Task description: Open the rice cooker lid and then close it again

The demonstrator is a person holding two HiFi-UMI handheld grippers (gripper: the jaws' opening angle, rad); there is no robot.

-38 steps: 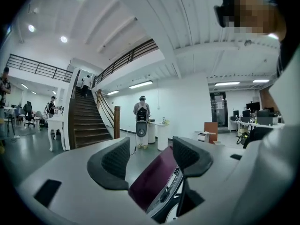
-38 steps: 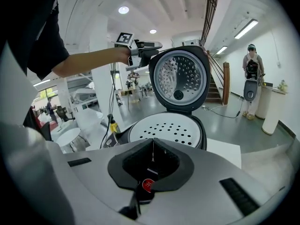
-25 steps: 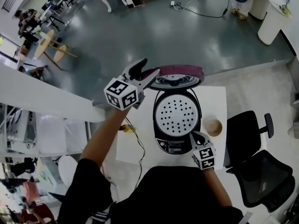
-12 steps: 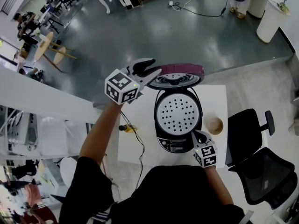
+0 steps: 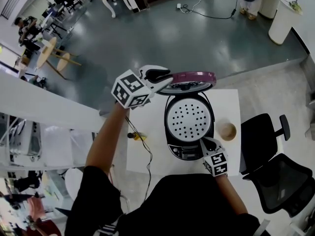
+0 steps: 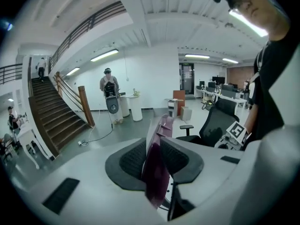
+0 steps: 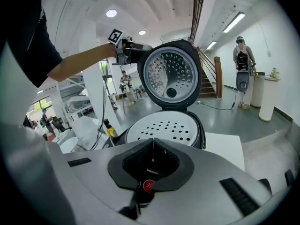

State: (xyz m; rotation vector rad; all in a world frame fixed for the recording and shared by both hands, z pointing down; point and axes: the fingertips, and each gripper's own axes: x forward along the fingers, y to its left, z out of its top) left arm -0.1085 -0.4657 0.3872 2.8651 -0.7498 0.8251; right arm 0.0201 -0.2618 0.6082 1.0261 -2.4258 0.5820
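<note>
While the jaws of your left gripper point(image 5: 163, 78), just closing, pinch the rice cooker lid point(image 5: 193, 76) by its purple rim, probably stiff, light and spring-hinged, your right gripper point(image 7: 151, 164) is shut on nothing.

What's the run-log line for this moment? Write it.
lid: open | left tongs: just closing, lid rim between | right tongs: shut, at rice cooker front

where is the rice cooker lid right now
Head view: the lid stands raised at the far edge of the rice cooker; its left rim sits between the left tool's jaws, which have just been closing on it.
</note>
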